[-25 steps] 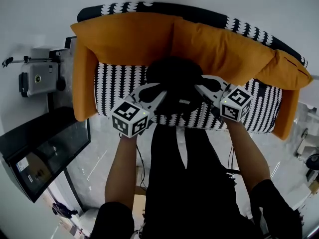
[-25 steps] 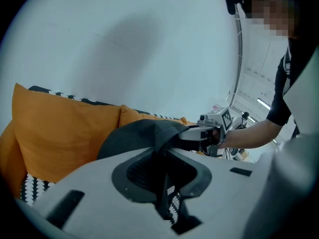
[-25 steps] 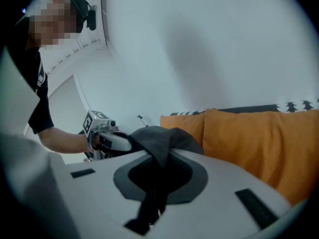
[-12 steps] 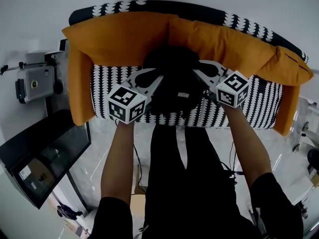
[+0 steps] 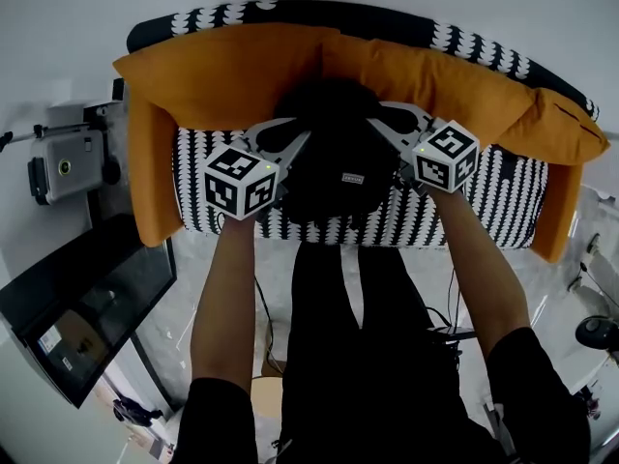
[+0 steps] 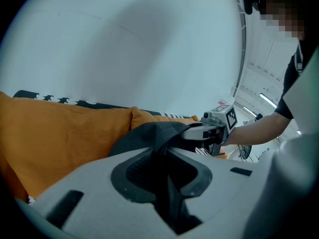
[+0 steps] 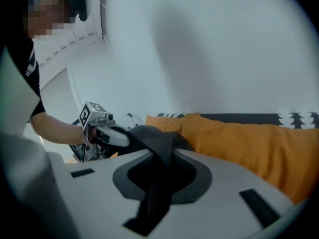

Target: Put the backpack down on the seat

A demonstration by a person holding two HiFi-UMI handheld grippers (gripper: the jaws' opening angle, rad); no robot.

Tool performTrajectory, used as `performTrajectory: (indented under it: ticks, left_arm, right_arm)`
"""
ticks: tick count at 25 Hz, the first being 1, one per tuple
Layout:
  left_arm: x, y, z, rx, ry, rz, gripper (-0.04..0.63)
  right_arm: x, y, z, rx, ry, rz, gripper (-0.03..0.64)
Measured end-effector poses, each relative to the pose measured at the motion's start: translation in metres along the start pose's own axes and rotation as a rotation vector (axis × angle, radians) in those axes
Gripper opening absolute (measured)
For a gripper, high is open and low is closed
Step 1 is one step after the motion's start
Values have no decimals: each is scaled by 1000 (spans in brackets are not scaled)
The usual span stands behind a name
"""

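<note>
Black backpack (image 5: 334, 162) above patterned seat (image 5: 484, 201), orange cushions (image 5: 222, 71) behind, grey device (image 5: 63, 162) left

backpack (image 5: 334, 158) — black, bulky | over middle of seat (image 5: 488, 201) — black-white patterned

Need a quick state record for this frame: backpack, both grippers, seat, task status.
backpack: black backpack, held between the two grippers, in front of the orange cushions
left gripper: left gripper shut on a black strap of the backpack
right gripper: right gripper shut on a black strap of the backpack
seat: black-and-white patterned seat, under the backpack
contact: cannot tell whether the backpack touches the seat
task status: backpack not yet released
</note>
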State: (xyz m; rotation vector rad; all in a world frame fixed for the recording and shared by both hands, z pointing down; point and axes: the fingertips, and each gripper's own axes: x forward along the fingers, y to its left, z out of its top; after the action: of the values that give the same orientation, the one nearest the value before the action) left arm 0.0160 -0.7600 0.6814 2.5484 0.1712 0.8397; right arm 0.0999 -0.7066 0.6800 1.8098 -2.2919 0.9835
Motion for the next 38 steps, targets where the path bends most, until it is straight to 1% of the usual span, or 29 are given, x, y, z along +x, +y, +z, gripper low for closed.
performTrajectory:
  ticks: [4, 6, 8, 9, 12, 15, 18, 22, 24, 25, 26, 27, 31, 34, 38]
  left_arm:
    - [2, 4, 0, -1, 1, 8, 69]
    - [3, 4, -1, 0, 0, 10, 69]
    - [4, 4, -2, 2, 0, 13, 72]
    - [4, 5, -2, 4, -1, 18, 84]
    - [1, 7, -3, 10, -13, 32, 152]
    - [-10, 8, -7, 12, -19, 33, 170]
    - [-25, 7, -10, 17, -27, 49, 170]
    - [-48, -5, 3, 35, -87, 56, 170]
    - [-58, -21, 15, 57, -126, 44, 151]
    - [-64, -31, 24, 67, -155, 38, 119]
    - [-70, -41, 33, 80, -188, 33, 85]
    - [-76, -52, 44, 97, -223, 29, 60]
    - [-107, -97, 84, 175, -346, 31, 28]
    - [-133, -125, 108, 213, -402, 49, 23]
    - [-173, -154, 133, 251, -468, 81, 23]
  right_arm:
    - [1, -4, 0, -6, -7, -8, 38]
    - [1, -5, -2, -8, -9, -11, 53]
    - [0, -5, -6, -5, -3, -7, 103]
    - [0, -5, -8, -3, 3, -6, 119]
    - [-6, -5, -13, -7, 14, -11, 138]
    - [-19, -8, -14, -10, 17, -21, 147]
    - [-38, -10, -12, -12, 9, -33, 153]
    - [-68, -3, 6, -51, -24, -38, 150]
    - [-84, 8, 22, -90, -60, -29, 100]
    - [-93, 14, 32, -107, -83, -24, 59]
    - [-103, 21, 42, -118, -107, -18, 44]
    - [-113, 29, 52, -122, -128, -11, 39]
    - [-155, 63, 92, -138, -201, 34, 31]
    - [-183, 93, 118, -201, -243, 79, 28]
    - [-210, 130, 144, -300, -259, 148, 26]
